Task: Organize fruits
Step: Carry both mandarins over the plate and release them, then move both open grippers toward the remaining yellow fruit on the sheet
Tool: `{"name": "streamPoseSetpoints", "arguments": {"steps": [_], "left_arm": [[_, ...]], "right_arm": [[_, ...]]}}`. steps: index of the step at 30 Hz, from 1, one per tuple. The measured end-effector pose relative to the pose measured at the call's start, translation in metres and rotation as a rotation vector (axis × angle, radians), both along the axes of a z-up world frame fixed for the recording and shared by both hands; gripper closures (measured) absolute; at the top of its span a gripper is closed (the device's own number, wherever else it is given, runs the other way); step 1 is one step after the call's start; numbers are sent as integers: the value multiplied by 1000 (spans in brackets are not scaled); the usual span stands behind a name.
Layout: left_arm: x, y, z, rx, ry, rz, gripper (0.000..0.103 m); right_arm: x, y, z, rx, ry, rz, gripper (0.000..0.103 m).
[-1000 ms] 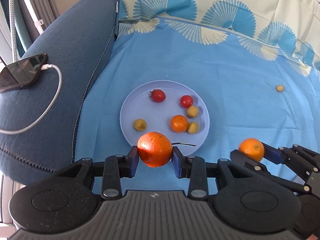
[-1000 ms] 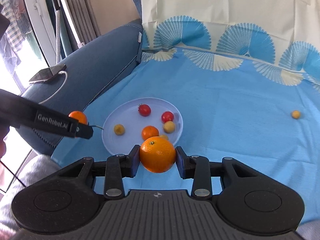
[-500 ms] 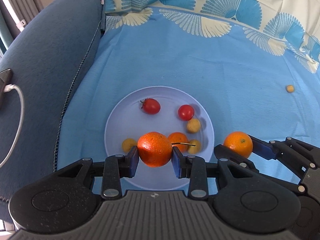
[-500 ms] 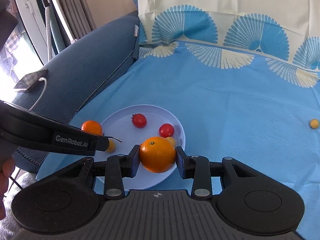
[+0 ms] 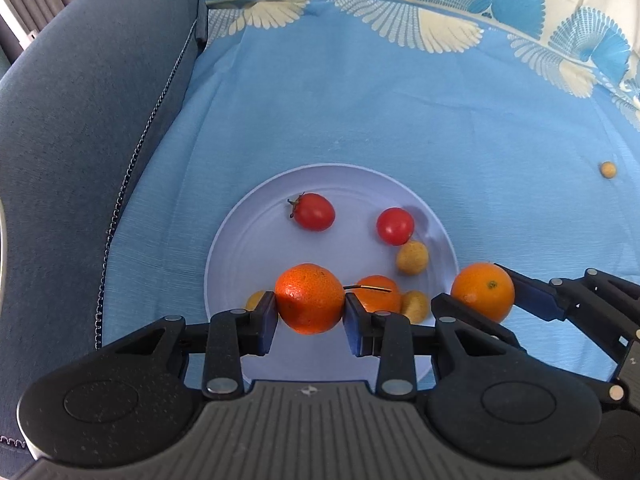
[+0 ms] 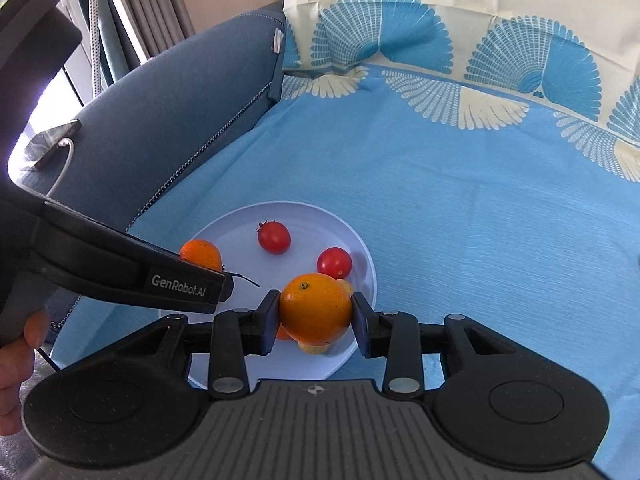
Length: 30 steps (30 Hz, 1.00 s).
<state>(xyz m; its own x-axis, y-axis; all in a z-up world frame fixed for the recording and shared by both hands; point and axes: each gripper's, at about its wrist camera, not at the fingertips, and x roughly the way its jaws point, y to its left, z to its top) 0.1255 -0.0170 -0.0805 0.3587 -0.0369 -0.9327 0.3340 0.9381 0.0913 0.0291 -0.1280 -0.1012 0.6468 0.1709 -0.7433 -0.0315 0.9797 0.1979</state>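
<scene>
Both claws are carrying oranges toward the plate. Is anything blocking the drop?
Partly. A smaller orange and yellow fruits crowd the plate's near side under both claws; the bare patch lies left of the tomatoes.

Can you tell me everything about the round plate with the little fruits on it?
The plate is round, pale lilac, smooth and shiny like plastic, with a shallow raised rim. It lies flat on the blue cloth, beside the dark blue sofa arm. On it sit two red tomatoes, one small orange and three small yellow fruits. Both grippers hold oranges above its near side; whether they touch it cannot be told.
</scene>
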Motion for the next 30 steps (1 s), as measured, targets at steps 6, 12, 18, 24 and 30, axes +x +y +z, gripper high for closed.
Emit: {"name": "streamPoseSetpoints", "arguments": {"steps": [6, 12, 18, 24, 30], "left_arm": [[9, 3, -6, 9, 1, -1, 63], [7, 13, 10, -29, -62, -7, 0], [-17, 20, 29, -26, -82, 14, 0], [-63, 15, 47, -34, -105, -16, 0], [-95, -30, 46, -82, -124, -122, 0]], "right_arm": [[11, 4, -5, -7, 16, 22, 64], [11, 3, -3, -4, 12, 23, 48], [-6, -1, 8, 25, 26, 12, 19], [-52, -6, 19, 19, 18, -21, 5], [-102, -55, 21, -44, -32, -241, 1]]}}
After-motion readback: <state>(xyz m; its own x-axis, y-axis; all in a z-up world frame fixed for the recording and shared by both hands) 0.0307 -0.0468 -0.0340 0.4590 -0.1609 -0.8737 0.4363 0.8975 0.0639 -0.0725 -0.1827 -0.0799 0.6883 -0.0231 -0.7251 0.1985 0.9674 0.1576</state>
